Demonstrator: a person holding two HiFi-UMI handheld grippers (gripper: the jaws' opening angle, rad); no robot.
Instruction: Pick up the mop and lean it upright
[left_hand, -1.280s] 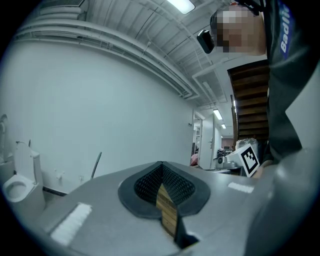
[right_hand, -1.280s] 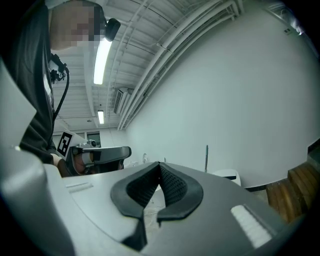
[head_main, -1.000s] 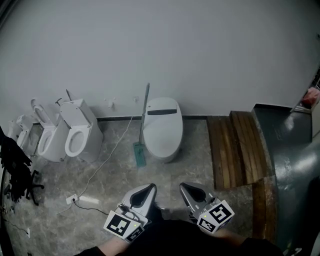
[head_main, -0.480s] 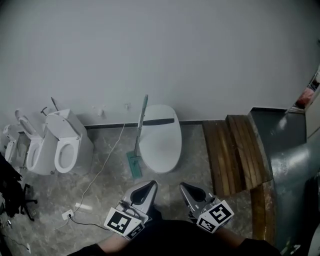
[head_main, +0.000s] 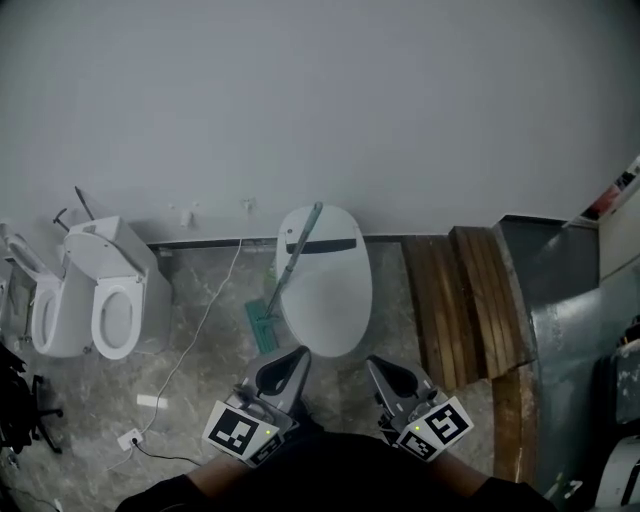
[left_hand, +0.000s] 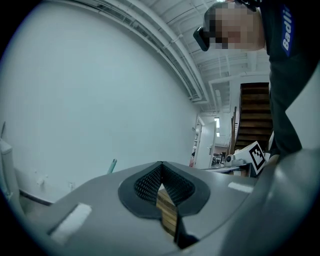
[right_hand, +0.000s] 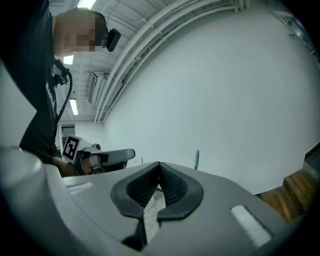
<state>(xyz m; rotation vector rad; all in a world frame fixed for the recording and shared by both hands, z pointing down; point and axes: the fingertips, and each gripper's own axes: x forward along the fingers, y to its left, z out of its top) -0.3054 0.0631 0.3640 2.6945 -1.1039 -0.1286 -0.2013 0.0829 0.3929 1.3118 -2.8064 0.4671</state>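
The mop (head_main: 290, 264) has a teal handle and a flat teal head (head_main: 260, 326). Its head rests on the marble floor and its handle leans slanted against a closed white toilet (head_main: 330, 290) by the wall. My left gripper (head_main: 296, 353) and right gripper (head_main: 373, 363) are held low at the bottom of the head view, side by side and short of the mop. Both are shut with nothing between their jaws. The handle's tip shows over the left gripper (left_hand: 160, 163) as a teal stub (left_hand: 112, 165), and over the right gripper (right_hand: 159, 163) as a teal stub (right_hand: 197, 158).
Two open white toilets (head_main: 103, 305) stand at the left. A white cable (head_main: 203, 316) runs from the wall to a power strip (head_main: 152, 401) on the floor. Wooden planks (head_main: 470, 300) lie at the right beside a grey metal ramp (head_main: 570, 330).
The head view has shifted, so the toilets slid leftward and the closed toilet and mop sit nearer. The mop handle now looks more slanted. Both grippers stay low and shut.
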